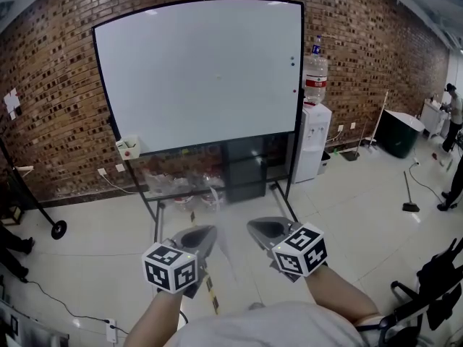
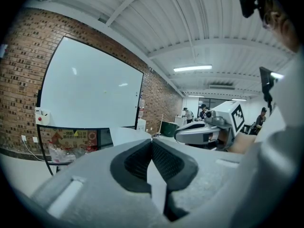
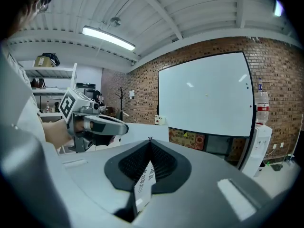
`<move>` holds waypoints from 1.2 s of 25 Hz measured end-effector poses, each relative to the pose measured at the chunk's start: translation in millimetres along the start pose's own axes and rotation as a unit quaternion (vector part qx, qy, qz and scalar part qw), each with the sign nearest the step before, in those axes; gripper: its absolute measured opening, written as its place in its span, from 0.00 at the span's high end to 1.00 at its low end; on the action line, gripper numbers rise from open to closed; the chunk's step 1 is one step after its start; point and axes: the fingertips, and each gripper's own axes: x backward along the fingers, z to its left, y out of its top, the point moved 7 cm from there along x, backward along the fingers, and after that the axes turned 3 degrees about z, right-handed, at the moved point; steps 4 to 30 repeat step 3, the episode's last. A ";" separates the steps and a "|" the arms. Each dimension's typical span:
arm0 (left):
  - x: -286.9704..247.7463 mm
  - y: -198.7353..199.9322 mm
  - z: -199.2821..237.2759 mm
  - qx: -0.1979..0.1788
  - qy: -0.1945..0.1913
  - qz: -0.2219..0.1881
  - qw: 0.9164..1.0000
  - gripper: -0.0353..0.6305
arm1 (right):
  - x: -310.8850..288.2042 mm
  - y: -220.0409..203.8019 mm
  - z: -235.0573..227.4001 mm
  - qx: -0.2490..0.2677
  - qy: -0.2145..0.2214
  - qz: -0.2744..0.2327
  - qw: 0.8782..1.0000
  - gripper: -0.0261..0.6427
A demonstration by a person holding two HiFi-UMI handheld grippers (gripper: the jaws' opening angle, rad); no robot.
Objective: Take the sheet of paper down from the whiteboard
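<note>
The whiteboard (image 1: 199, 71) stands on its wheeled frame against the brick wall, with nothing on its face but a few small magnets (image 1: 292, 61). It also shows in both gripper views (image 2: 90, 91) (image 3: 204, 94). I hold both grippers low in front of me, well short of the board. A white sheet of paper (image 1: 226, 230) hangs between them, faint in the head view. My left gripper (image 1: 210, 231) (image 2: 152, 141) is shut on one edge of the sheet (image 2: 127, 136). At the other edge (image 3: 145, 184), where print shows, my right gripper (image 1: 253, 227) (image 3: 150, 140) is shut too.
A water dispenser (image 1: 315, 136) with a bottle stands right of the board. Under the board sits a cluttered shelf (image 1: 188, 179). A dark green bin (image 1: 399, 132), a broom (image 1: 409, 194) and people are at the far right. A black chair (image 1: 434, 288) is near my right side.
</note>
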 end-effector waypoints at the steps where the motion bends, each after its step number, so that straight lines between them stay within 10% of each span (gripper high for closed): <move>1: 2.3 -1.3 -2.8 0.000 0.001 0.000 1.000 0.94 | 2.3 -1.1 2.3 0.000 0.001 0.000 1.000 0.96; 30: 7.1 -3.8 -9.6 0.001 0.004 0.000 1.000 0.94 | 8.2 -3.4 7.1 0.000 0.004 -0.001 1.000 0.96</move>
